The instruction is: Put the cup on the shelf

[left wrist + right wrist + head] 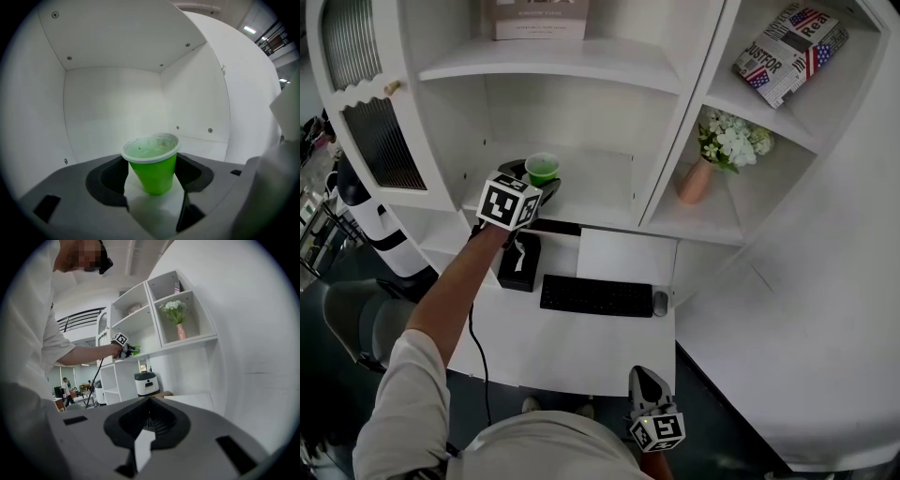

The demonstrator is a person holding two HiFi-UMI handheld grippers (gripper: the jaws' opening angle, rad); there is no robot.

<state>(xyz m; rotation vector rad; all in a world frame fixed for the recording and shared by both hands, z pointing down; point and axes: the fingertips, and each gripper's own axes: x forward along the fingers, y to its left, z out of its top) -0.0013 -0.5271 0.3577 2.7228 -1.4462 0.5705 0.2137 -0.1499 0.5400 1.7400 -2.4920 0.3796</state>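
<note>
Green cup [152, 164] – standing upright, being grasped by the left gripper [153, 180] inside a white shelf [112, 108] compartment; right gripper [149, 401] hanging low, jaws closed, holding nothing.

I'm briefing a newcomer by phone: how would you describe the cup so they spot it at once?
Find the white shelf unit above the desk; look into its left middle compartment. The cup there, between the left gripper's jaws, is the only bright green thing, white-rimmed.
</note>
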